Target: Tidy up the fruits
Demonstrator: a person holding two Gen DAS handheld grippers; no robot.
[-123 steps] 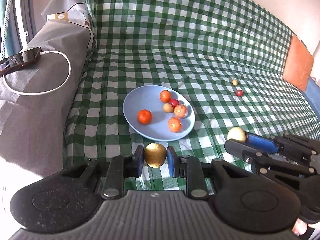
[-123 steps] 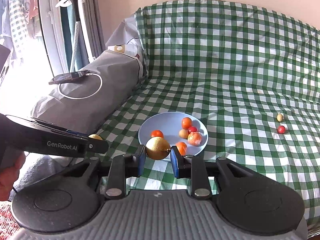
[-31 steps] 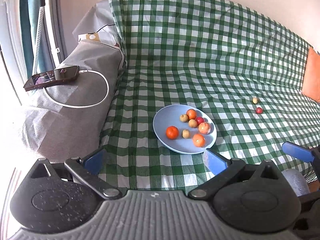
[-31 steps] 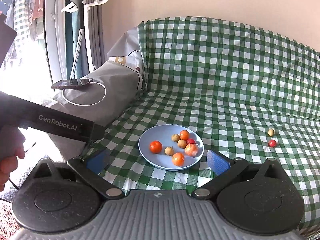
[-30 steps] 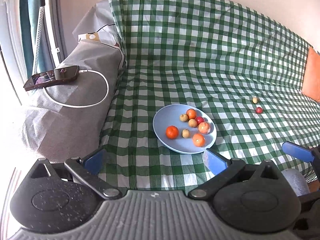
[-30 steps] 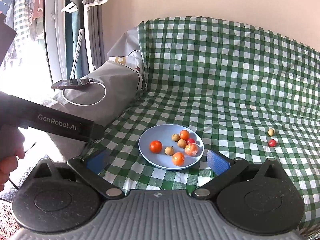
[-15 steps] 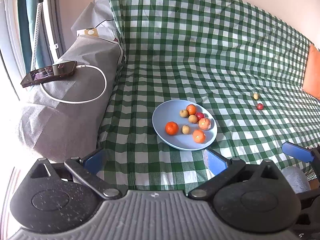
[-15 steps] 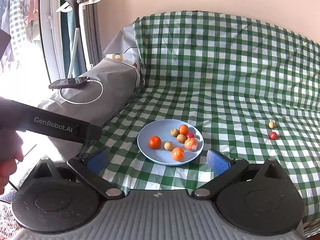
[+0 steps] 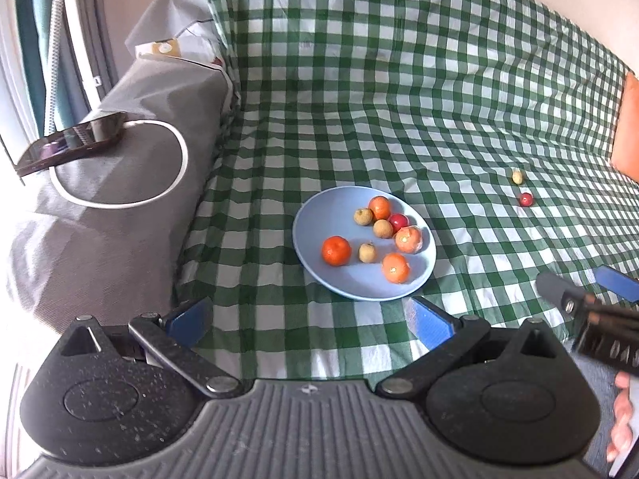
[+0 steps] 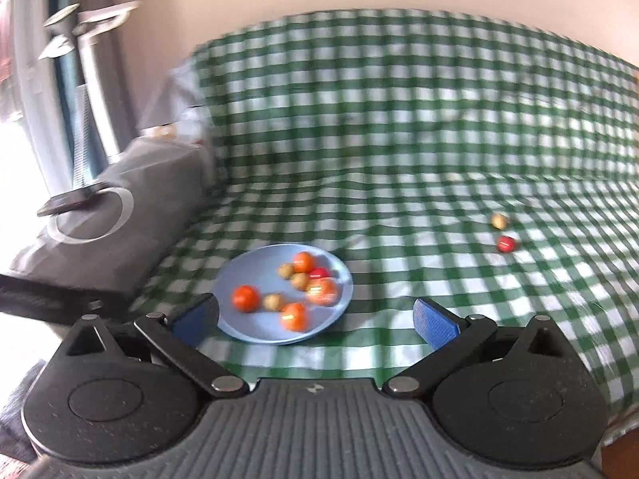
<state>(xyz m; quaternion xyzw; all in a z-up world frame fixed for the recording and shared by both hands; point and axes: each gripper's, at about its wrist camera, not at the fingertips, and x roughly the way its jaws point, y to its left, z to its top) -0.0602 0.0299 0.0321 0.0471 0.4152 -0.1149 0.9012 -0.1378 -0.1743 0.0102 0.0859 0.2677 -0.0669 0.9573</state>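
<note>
A light blue plate (image 9: 315, 215) (image 10: 235, 279) sits on the green checked sofa cover and holds several small fruits, orange, tan and red. A tan fruit (image 9: 517, 177) (image 10: 499, 221) and a red fruit (image 9: 526, 199) (image 10: 506, 244) lie loose on the cover to the right. My left gripper (image 9: 309, 317) is open and empty, just in front of the plate. My right gripper (image 10: 315, 317) is open and empty, near the plate's right side; it also shows at the right edge of the left wrist view (image 9: 579, 291). The right wrist view is blurred.
A grey-covered armrest (image 9: 120, 183) at the left carries a phone (image 9: 68, 141) on a white cable (image 9: 159, 191). An orange cushion (image 9: 627, 127) lies at the far right. The sofa back rises behind the plate.
Both grippers held a yellowish fruit 4 s ago and are open and empty since 1 s ago. In the last half second both views shifted right, the right one fast.
</note>
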